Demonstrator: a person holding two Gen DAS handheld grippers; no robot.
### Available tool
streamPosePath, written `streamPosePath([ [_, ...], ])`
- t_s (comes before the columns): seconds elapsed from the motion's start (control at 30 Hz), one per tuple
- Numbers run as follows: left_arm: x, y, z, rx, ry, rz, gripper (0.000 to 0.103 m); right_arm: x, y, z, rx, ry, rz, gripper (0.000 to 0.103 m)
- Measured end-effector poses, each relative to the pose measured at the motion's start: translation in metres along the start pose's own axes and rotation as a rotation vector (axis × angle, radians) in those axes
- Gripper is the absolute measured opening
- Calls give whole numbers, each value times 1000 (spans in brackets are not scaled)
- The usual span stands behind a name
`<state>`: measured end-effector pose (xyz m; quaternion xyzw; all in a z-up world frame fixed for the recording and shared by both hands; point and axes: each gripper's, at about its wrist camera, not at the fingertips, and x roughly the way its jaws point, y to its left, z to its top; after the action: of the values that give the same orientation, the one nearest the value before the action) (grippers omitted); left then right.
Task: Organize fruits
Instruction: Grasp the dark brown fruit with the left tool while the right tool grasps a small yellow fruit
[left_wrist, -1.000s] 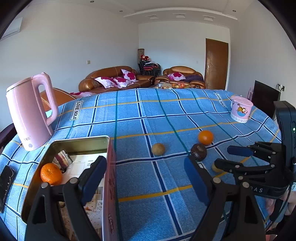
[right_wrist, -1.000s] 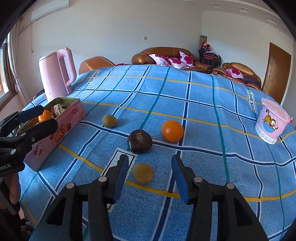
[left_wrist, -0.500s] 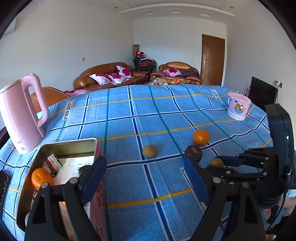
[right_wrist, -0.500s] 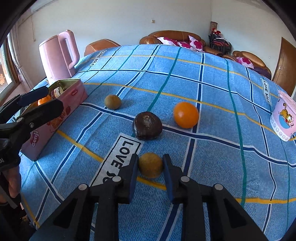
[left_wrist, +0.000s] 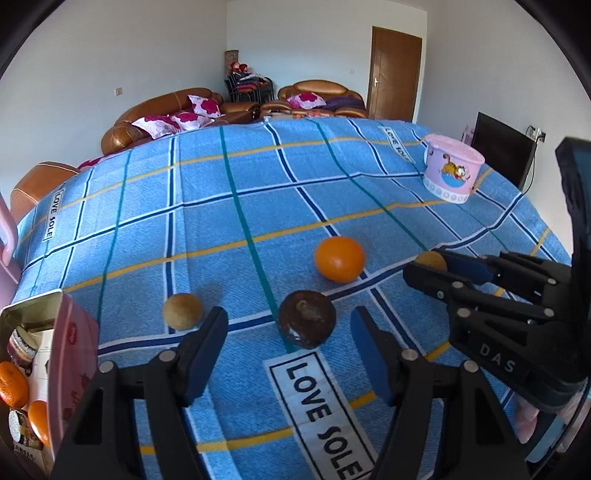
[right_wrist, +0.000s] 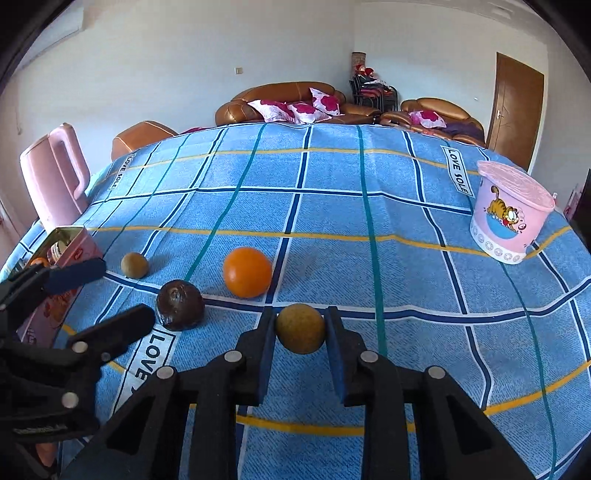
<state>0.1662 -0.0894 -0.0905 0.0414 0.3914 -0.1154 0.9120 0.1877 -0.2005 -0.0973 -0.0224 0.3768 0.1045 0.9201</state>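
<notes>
A blue plaid tablecloth (right_wrist: 406, 192) printed with "LOVE SOLE" labels covers the table. At the far left stands a pink kettle (right_wrist: 51, 181). On the right sits a pink cartoon-cat tub (right_wrist: 511, 218) with its lid on. Beyond the far edge are brown leather sofas (right_wrist: 280, 99) with pink floral cushions (right_wrist: 295, 107), and a brown door (right_wrist: 515, 107) at the far right.
</notes>
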Motion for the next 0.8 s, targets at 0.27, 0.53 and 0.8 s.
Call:
streamPosePath([
  [0.27, 25, -5, 6, -3, 78, -32, 39, 0, -1, 0, 3, -4, 25, 28],
  [0.53, 12, -6, 4, 4, 23, -23, 38, -7, 2, -1, -19, -43, 68, 28],
  [0.8, -2, -3, 5, -4, -54, -15, 38, -17, 6, -2, -46, -89, 89, 28],
])
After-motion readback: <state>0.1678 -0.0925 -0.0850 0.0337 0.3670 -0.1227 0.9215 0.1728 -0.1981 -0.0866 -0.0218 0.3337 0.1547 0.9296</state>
